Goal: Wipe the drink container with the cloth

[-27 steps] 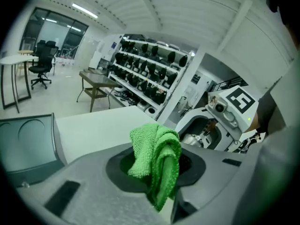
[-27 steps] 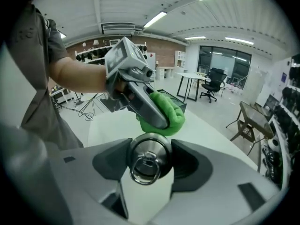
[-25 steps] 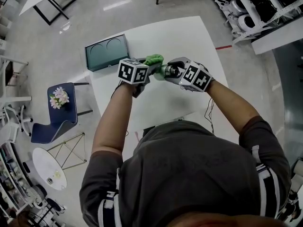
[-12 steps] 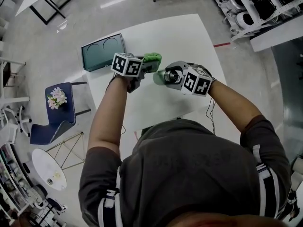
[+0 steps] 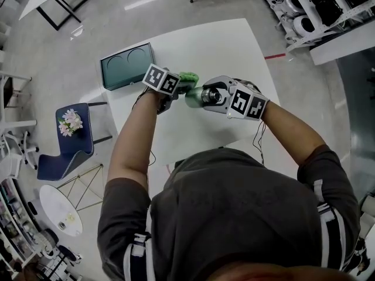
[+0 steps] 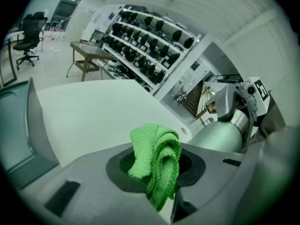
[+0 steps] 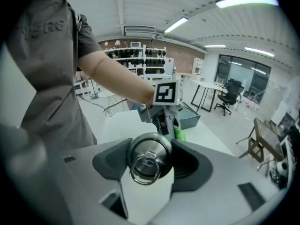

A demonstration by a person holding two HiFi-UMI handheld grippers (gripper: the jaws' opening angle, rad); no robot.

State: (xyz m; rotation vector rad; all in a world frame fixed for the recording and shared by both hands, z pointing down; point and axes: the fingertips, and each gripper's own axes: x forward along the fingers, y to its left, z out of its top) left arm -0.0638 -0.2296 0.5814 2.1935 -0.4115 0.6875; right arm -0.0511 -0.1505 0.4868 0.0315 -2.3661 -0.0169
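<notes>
My left gripper point(image 5: 180, 85) is shut on a bunched green cloth point(image 5: 188, 78), which hangs between its jaws in the left gripper view point(image 6: 157, 156). My right gripper point(image 5: 208, 96) is shut on the metal drink container point(image 5: 196, 96), gripping it near the lid end. In the right gripper view the round steel lid with its ring point(image 7: 149, 161) faces the camera. The container's silver body point(image 6: 218, 136) slants just right of the cloth; I cannot tell whether they touch. Both are held above the white table point(image 5: 222, 45). The left gripper point(image 7: 165, 110) and a bit of cloth point(image 7: 179, 134) show beyond the lid.
A teal tray point(image 5: 126, 65) with two round recesses lies on the table's far left corner. A blue chair with flowers point(image 5: 76, 132) stands left of the table. Shelving with gear point(image 5: 316, 7) lines the far right. A cable point(image 5: 258, 139) hangs off the table's near right edge.
The left gripper with the cloth has sunk and tipped, bringing the cloth close beside the container's far end. The right gripper has rolled a little with the container, staying in place.
</notes>
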